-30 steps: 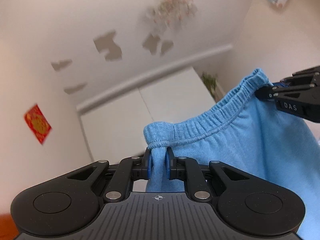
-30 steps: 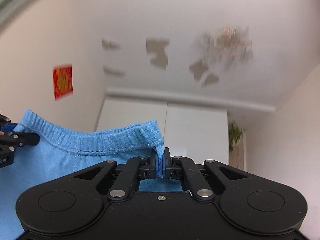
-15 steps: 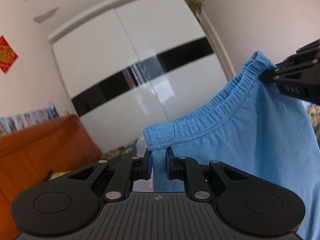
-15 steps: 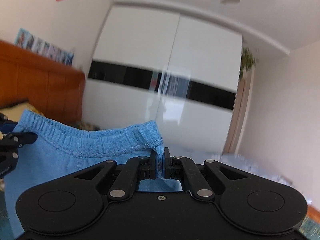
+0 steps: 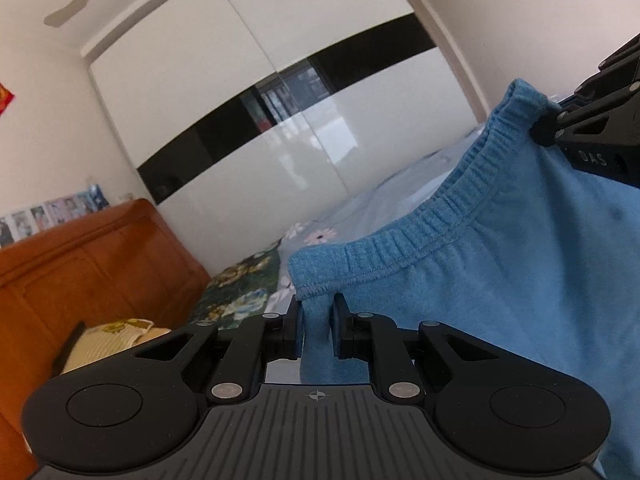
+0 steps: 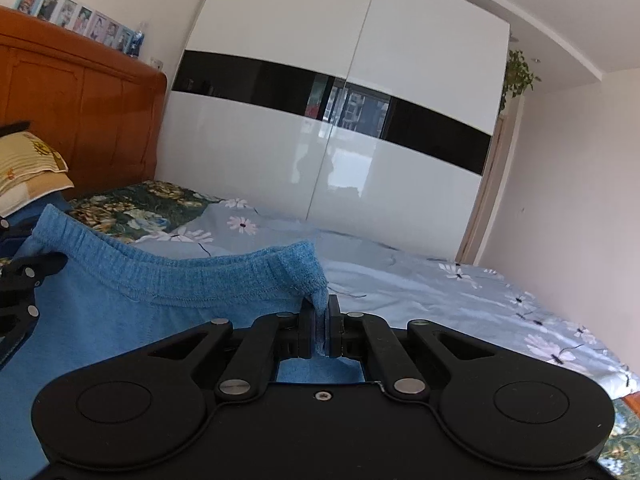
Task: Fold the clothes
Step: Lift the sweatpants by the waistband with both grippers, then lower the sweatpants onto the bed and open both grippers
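Two grippers [image 5: 316,316] [image 6: 319,316], one blue garment [image 5: 500,280], one pillow [image 6: 24,164] and one two-door wardrobe [image 6: 340,120] are counted ahead.

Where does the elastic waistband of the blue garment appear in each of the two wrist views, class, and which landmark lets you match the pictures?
Left wrist view: the waistband climbs from the left gripper at bottom centre to the right gripper at the right edge.
Right wrist view: the waistband runs from the left gripper at the left edge to the right gripper at centre.
Shared landmark: the white wardrobe with a black band.
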{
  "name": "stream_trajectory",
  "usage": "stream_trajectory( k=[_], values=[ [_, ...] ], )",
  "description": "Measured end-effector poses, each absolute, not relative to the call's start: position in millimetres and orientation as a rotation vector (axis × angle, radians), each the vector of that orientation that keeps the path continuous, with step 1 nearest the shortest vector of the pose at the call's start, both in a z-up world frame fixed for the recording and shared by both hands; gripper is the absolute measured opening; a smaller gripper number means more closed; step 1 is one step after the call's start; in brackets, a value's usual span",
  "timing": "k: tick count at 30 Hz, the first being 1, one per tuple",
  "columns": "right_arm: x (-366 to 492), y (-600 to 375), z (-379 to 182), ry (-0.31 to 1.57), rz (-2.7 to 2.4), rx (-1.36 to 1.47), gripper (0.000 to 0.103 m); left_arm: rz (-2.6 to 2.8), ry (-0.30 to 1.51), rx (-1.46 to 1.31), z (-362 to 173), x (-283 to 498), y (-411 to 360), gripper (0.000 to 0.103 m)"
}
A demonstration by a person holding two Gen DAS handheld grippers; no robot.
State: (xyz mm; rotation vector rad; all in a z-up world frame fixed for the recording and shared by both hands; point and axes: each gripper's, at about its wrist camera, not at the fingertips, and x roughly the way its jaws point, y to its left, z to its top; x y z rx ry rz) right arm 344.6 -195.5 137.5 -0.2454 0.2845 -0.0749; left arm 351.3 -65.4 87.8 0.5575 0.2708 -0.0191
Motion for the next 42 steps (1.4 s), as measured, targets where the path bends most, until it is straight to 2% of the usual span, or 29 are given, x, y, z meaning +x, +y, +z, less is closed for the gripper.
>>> stream_trajectory(
  k=[9,16,22,28,32,34,35,36,37,38,39,42],
  values=[
    [427,-188,102,0.304,-0.107,-0.215,0.003,-0.003,0.302,0.554,62,429,-64,0.015],
    [466,-178,28,0.399,-0.102,-0.25,0.003,0.0,0.403,0.609,-19,457,-66,0.015],
    [498,-175,-24,0.488,-0.078,-0.253,0.003,0.0,0.465,0.646,-69,472,-65,0.016],
    [509,-176,-53,0.548,-0.083,-0.223,0.005,0.0,0.481,0.679,-96,489,-66,0.018],
    [509,-179,-61,0.559,-0.091,-0.209,0.007,0.015,0.492,0.68,-84,482,-62,0.02],
    [508,-179,-59,0.562,-0.094,-0.202,0.008,0.022,0.497,0.679,-78,478,-60,0.029],
    [508,-179,-58,0.562,-0.093,-0.199,0.008,0.026,0.5,0.679,-75,476,-59,0.04],
    [506,-180,-55,0.562,-0.091,-0.196,0.014,0.03,0.502,0.679,-72,474,-58,0.055],
    [504,-181,-52,0.562,-0.09,-0.193,0.021,0.034,0.505,0.679,-69,472,-57,0.06],
    [501,-182,-49,0.562,-0.091,-0.19,0.023,0.038,0.508,0.679,-66,470,-56,0.064],
    [499,-184,-45,0.565,-0.089,-0.185,0.027,0.041,0.511,0.678,-63,468,-55,0.064],
    [490,-192,-33,0.588,-0.051,-0.133,0.029,0.053,0.519,0.678,-53,462,-52,0.067]
  ],
)
